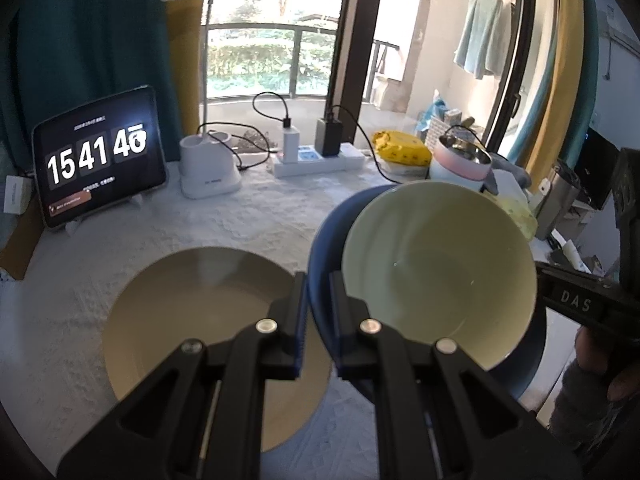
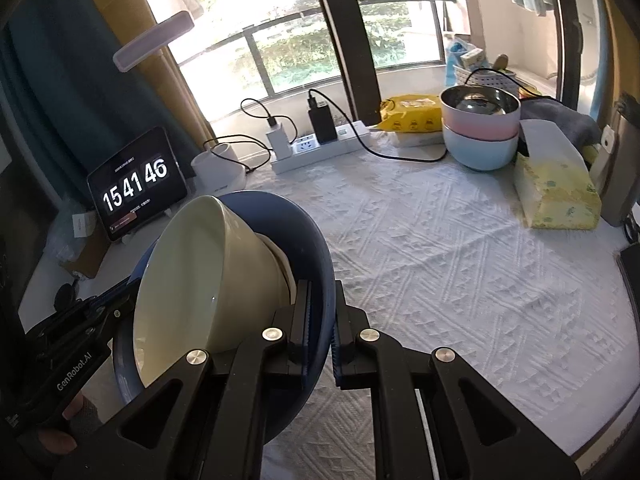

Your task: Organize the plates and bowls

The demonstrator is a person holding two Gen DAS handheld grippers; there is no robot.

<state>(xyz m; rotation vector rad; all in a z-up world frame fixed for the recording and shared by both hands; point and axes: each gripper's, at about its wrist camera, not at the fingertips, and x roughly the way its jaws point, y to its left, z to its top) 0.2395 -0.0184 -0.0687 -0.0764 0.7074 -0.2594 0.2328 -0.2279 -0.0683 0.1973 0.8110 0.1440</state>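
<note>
Both grippers, left [image 1: 318,300] and right [image 2: 322,312], have jaws clamped on a blue plate [image 2: 316,240] carrying a cream bowl [image 1: 436,272]. One gripper reads "GenRobot.AI"; a tablet [image 1: 100,156] shows "15 41 46".

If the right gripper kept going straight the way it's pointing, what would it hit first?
The right gripper is already shut on the blue plate's rim, so the plate goes along. Beyond it, probably the white tablecloth; depth is hard to judge.

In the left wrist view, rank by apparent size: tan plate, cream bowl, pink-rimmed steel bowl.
Tan plate and cream bowl look about alike; both sit close to the camera, so unranked. Smallest: pink-rimmed steel bowl, farther back.
</note>
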